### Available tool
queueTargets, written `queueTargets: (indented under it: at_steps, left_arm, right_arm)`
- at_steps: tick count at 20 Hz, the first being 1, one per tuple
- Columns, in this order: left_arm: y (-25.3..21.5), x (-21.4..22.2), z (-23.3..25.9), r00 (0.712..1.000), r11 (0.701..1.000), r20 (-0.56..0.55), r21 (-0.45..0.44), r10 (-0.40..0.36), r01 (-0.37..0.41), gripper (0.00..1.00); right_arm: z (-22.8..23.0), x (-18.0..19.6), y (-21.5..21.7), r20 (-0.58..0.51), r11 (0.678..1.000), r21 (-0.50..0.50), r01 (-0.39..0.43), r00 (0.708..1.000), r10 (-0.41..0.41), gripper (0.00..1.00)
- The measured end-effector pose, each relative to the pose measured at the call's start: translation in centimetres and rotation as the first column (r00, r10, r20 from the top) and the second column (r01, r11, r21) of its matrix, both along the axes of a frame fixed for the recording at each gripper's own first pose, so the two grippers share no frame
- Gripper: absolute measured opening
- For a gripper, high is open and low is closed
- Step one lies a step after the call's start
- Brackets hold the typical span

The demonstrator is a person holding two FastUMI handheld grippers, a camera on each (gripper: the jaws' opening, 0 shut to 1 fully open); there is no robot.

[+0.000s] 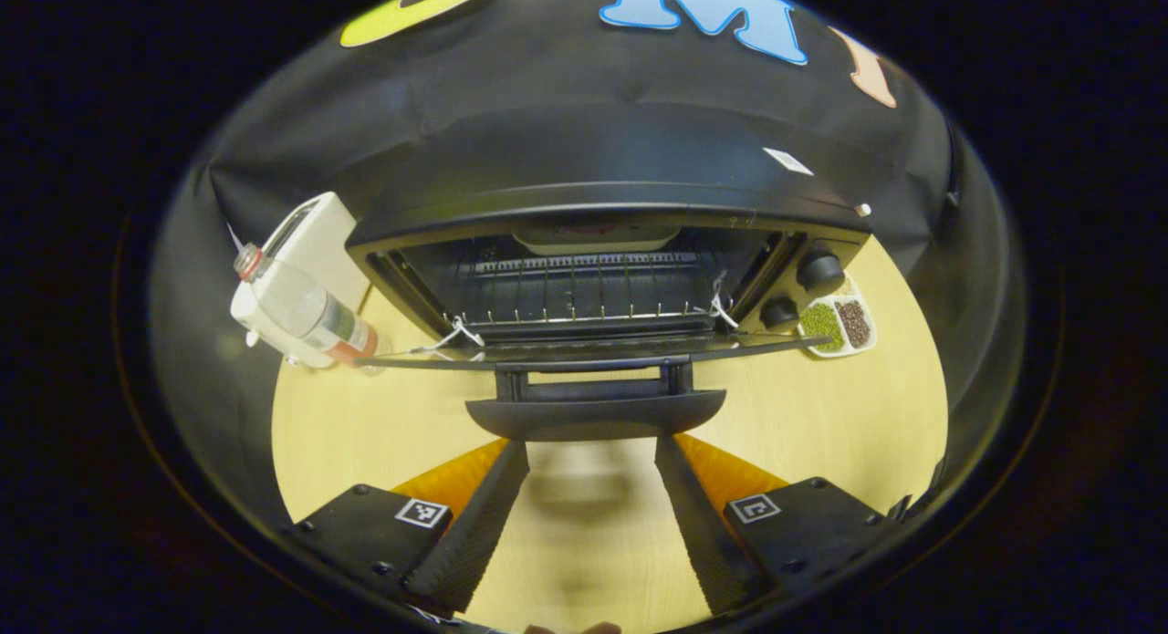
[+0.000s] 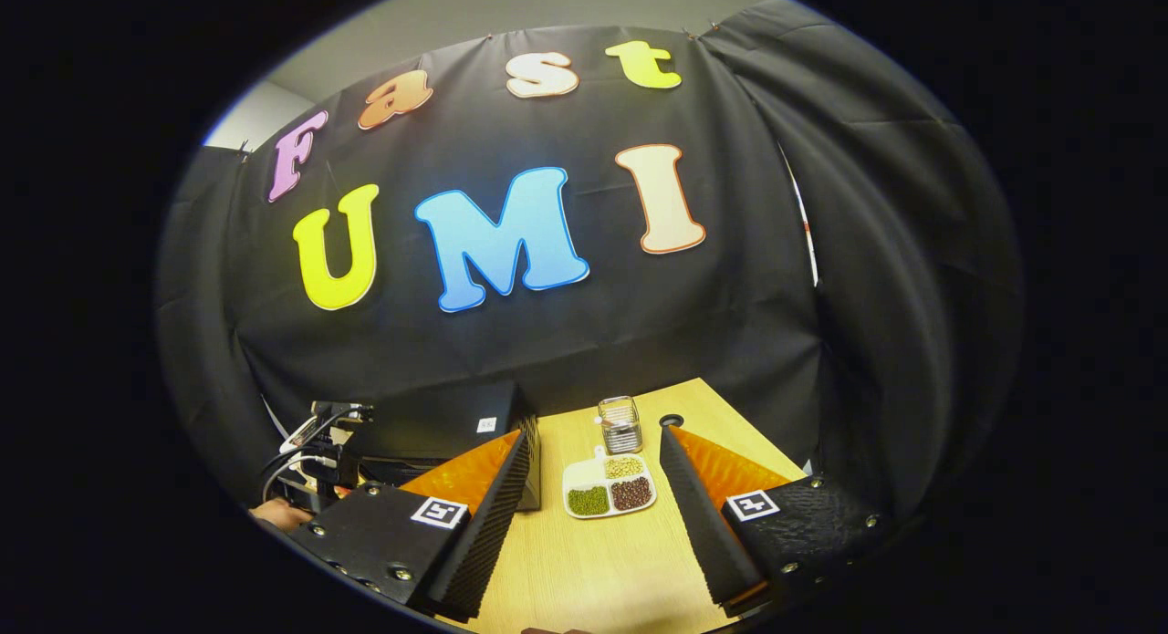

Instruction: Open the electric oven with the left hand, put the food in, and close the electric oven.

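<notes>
1. The oven (image 1: 602, 251) is the big thing here, sitting at 12 o'clock in the left gripper view on the table (image 1: 365, 433). Its mouth faces straight at the camera and its long axis runs 9 to 3.
2. The door (image 1: 593, 349) is dropped down flat, seen edge-on, with the handle (image 1: 595, 413) hanging just past it toward 6. So opening looks pretty much done.
3. The left gripper (image 1: 591, 515) sits just short of the handle, jaws spread wide, nothing between them.
4. The right gripper (image 2: 593, 524) is also spread and empty, aimed at the dish (image 2: 610, 488), which lies at about 12 in its view, well ahead of the fingertips.
5. The dish is a small three-part tray with beans in it, long side roughly 9 to 3, beside the oven's knob side. A glass jar (image 2: 620, 424) stands just behind it.
6. Best guess for doing this well: the right gripper grabs the dish by its rim, keeps it level so nothing spills, then slides it in onto the rack (image 1: 584, 292).
</notes>
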State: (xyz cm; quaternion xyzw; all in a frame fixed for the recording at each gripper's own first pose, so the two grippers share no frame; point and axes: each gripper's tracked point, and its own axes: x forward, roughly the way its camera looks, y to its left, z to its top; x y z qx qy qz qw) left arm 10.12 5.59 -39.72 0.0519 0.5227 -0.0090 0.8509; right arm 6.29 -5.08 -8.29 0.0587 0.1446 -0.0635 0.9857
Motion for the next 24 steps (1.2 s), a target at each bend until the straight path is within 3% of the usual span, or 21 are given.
queueTargets:
  at_steps: [1,2,5,8,12,14,17,20,21,22,24]
  left_arm:
    - [0.2,0.1,0.5,1.0,1.0,0.025,0.013,-0.006,0.006,0.93]
    - [0.2,0.2,1.0,0.999,1.0,0.041,0.02,-0.011,0.01,0.99]
    - [0.4,-0.2,2.5,0.997,0.999,0.078,0.029,-0.015,0.012,0.95]
    - [0.0,-0.4,4.3,0.991,1.0,0.135,0.02,-0.011,0.008,0.99]
    - [-0.3,-0.8,10.1,0.958,0.999,0.286,-0.038,0.008,0.003,0.96]
    - [0.1,-0.6,15.2,0.897,0.999,0.44,-0.038,0.036,-0.021,0.99]
    - [0.2,-1.4,24.0,0.747,0.998,0.662,-0.053,0.05,-0.02,0.95]
    - [0.5,-3.9,32.0,0.599,0.999,0.8,-0.033,0.032,-0.009,0.98]
    - [0.2,-5.0,34.2,0.563,1.0,0.826,-0.03,0.026,-0.003,0.99]
    - [0.1,-6.0,35.4,0.542,1.0,0.84,-0.029,0.03,-0.01,0.95]
    - [-0.4,-7.4,37.3,0.507,0.999,0.861,-0.038,0.034,-0.002,0.97]
  right_arm:
    - [0.1,0.0,0.1,0.0,1.0,-0.002,-0.006,1.0,0.006,0.88]
    - [0.1,0.0,0.1,0.0,1.0,-0.005,-0.013,1.0,0.013,0.88]
    - [0.2,-0.1,0.5,-0.001,0.999,-0.003,-0.032,1.0,0.032,0.88]
    - [0.4,-0.2,1.2,0.005,0.999,-0.003,-0.053,0.999,0.053,0.88]
    - [1.4,-0.4,2.6,0.027,0.996,-0.029,-0.082,0.996,0.083,0.88]
    - [2.5,-0.5,3.6,0.05,0.994,-0.039,-0.099,0.994,0.101,0.88]
    - [4.4,-0.6,5.3,0.094,0.99,-0.061,-0.126,0.987,0.131,0.88]
    - [6.7,-0.9,7.1,0.153,0.986,-0.078,-0.15,0.975,0.161,0.93]
    - [7.5,-1.1,7.7,0.17,0.984,-0.091,-0.154,0.971,0.167,0.93]
    - [8.2,-1.2,8.3,0.189,0.982,-0.101,-0.159,0.966,0.176,0.93]
    - [9.7,-1.7,9.5,0.222,0.979,-0.11,-0.173,0.956,0.194,0.93]
